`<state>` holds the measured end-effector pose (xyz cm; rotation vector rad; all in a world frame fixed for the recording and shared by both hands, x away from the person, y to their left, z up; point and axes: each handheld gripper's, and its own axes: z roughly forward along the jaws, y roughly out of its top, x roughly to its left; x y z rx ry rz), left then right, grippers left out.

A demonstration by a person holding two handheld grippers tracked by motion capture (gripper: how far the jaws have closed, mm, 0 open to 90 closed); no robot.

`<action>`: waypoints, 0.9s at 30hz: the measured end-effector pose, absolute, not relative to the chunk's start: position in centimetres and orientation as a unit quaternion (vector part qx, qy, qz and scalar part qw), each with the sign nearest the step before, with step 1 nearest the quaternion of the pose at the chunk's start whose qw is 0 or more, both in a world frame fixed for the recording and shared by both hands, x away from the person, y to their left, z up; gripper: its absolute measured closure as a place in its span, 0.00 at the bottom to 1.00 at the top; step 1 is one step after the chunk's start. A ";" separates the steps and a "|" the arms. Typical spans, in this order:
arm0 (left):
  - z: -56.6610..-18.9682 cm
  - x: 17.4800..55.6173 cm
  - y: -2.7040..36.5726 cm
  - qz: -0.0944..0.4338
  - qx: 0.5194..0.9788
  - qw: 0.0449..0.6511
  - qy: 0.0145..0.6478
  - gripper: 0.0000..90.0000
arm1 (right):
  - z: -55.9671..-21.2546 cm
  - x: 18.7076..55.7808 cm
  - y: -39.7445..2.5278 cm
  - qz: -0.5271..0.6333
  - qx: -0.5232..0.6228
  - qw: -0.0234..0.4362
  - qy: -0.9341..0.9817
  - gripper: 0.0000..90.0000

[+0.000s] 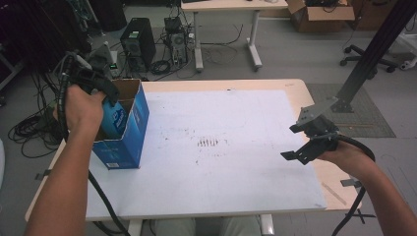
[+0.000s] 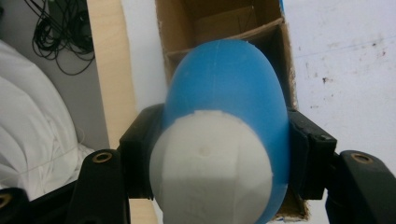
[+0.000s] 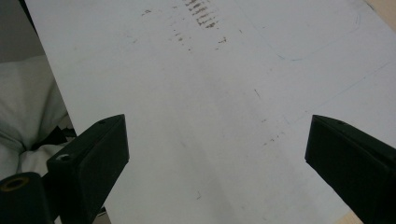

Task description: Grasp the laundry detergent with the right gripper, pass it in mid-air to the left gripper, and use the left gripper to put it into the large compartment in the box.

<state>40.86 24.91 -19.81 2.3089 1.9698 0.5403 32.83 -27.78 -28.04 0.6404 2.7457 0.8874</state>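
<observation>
An open-topped blue cardboard box (image 1: 129, 132) stands at the table's left edge. My left gripper (image 1: 107, 94) hovers over its opening, shut on a blue bottle (image 1: 115, 121) with a white end that dips into the box. In the left gripper view the bottle (image 2: 225, 88) sits clamped between both jaws of the left gripper (image 2: 219, 151), white end toward the camera, brown box interior (image 2: 219, 23) beyond. My right gripper (image 1: 301, 140) is open above the white board's (image 1: 221, 123) right side. Its jaws stand wide apart in the right gripper view (image 3: 217, 154), nothing between them.
The white board (image 3: 210, 70) has dark smudges near its middle and covers most of the wooden table (image 1: 297, 88). Beyond the table are a computer tower (image 1: 137, 42), floor cables, another desk (image 1: 226, 6) and a black slanted strut (image 1: 373, 54) at the right.
</observation>
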 end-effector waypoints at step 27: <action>-26.3 41.7 24.8 0.168 0.764 0.012 0.623 0.43 | -28.6 32.9 -28.2 0.290 0.226 0.088 0.926 0.06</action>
